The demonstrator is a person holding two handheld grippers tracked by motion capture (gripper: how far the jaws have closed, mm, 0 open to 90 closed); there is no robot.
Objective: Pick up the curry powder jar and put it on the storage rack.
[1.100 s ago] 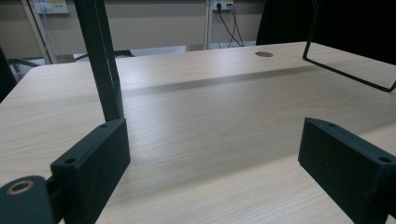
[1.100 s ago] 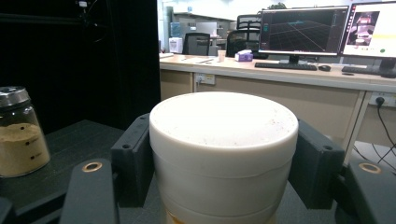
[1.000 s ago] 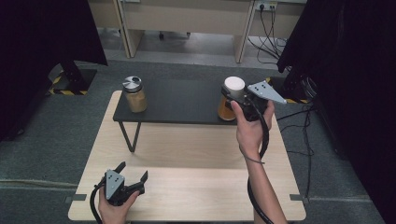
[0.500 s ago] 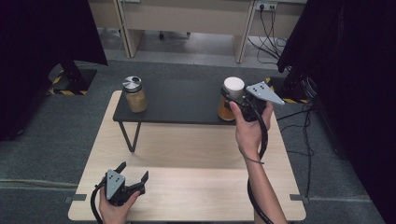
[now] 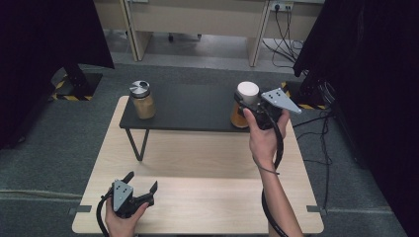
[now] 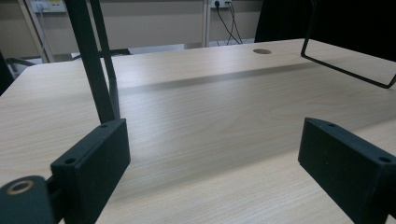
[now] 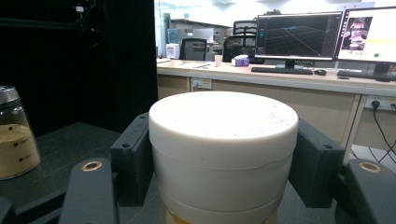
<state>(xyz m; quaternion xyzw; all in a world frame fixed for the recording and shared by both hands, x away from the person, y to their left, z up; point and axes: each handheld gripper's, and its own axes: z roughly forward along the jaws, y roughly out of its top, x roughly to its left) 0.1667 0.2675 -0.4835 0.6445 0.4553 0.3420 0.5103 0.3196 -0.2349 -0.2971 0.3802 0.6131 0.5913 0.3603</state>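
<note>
Jar [image 5: 243,109] with a white screw lid [image 7: 223,122] stands at the black shelf's [image 5: 192,109] right end, probably glass: rigid, smooth, breakable, moderately heavy. Right gripper [image 5: 253,112] clamps the lid's sides, a sound hold. Left gripper [image 5: 143,183] rests wide open, empty, on the wooden table [image 6: 196,130].

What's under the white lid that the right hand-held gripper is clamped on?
Under the white lid sits a jar with an orange-yellow filling, standing on the black shelf. The right hand-held gripper and the hand cover much of the jar.
</note>
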